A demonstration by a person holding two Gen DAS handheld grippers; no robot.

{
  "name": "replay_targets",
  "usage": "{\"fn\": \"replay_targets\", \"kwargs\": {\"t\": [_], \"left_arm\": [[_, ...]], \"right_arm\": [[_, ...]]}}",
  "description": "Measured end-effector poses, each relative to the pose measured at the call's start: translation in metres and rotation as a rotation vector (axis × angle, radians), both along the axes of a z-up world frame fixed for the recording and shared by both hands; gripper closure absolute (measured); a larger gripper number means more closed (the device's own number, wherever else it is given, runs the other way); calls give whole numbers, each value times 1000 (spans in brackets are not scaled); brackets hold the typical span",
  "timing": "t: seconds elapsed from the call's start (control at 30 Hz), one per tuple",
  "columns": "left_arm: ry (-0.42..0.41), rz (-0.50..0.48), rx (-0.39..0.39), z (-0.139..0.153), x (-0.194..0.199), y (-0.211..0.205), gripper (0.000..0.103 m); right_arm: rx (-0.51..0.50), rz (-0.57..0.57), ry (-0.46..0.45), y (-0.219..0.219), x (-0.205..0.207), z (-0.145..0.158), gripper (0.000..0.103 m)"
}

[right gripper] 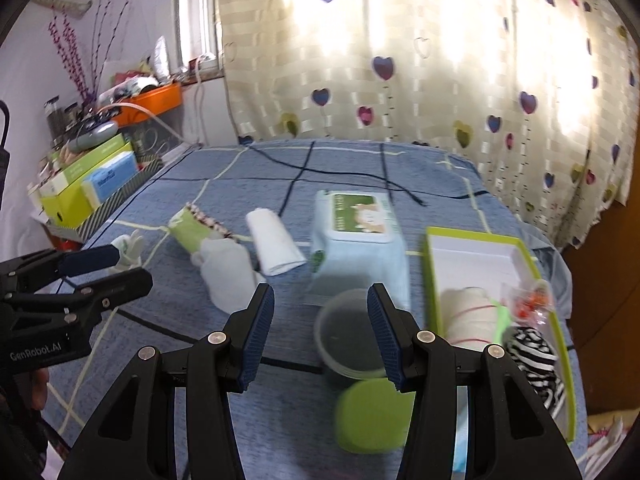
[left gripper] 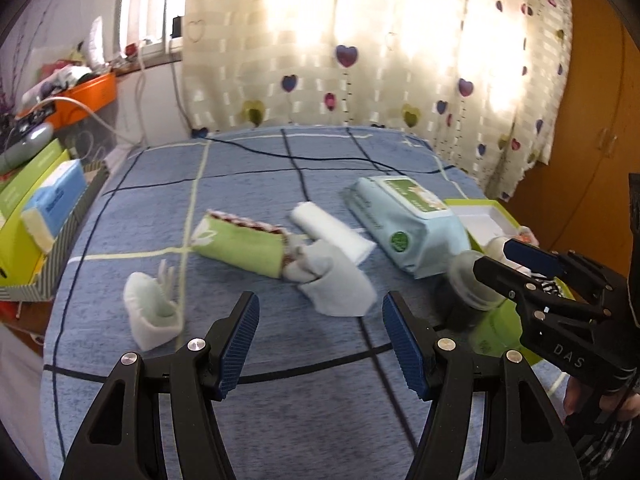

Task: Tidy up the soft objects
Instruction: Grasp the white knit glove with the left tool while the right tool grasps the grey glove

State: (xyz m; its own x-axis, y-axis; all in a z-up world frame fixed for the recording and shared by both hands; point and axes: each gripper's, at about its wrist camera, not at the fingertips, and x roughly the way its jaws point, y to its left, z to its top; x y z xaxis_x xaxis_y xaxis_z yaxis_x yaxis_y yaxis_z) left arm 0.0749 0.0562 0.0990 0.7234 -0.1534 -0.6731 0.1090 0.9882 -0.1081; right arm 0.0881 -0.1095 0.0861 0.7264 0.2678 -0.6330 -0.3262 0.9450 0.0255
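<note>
I see both grippers' fingers apart, holding nothing: left gripper (left gripper: 320, 336) near the pale sock (left gripper: 336, 284), right gripper (right gripper: 320, 332) just before the wet-wipes pack (right gripper: 356, 236) on the bed (right gripper: 280, 420).

- bedspread (right gripper: 280, 420) is a matt, slightly fuzzy woven cloth, blue with line checks
- the green rolled towel (left gripper: 240, 246) and white rolled towel (right gripper: 274, 246) at about 11 o'clock of it both look like soft terry
- wipes pack (right gripper: 360, 256) is smooth plastic film, bit of sheen
- tub (right gripper: 348, 340) is cloudy see-through plastic
- green box (right gripper: 434, 272) looks like matt cardboard
- each hand-held gripper (right gripper: 321, 334) is matt black plastic with ribbed blue pads (right gripper: 258, 336) and shiny metal rivets
</note>
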Motion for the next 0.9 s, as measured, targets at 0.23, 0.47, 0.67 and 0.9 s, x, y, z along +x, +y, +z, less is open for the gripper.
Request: {"fn": "replay_targets", "kwargs": {"t": [0.23, 0.47, 0.67, 0.9], "left_arm": [[26, 91, -4, -12, 5, 39, 39], [64, 220, -26, -29, 8, 87, 39], [92, 277, -25, -39, 11, 110, 39], [138, 284, -56, -53, 20, 124, 39]], "right_arm": [[-8, 88, 41, 36, 7, -11, 53], [-4, 157, 84, 69, 21, -26, 53], [-27, 177, 129, 88, 34, -41, 53], [-30, 173, 163, 95, 47, -53, 53]]}}
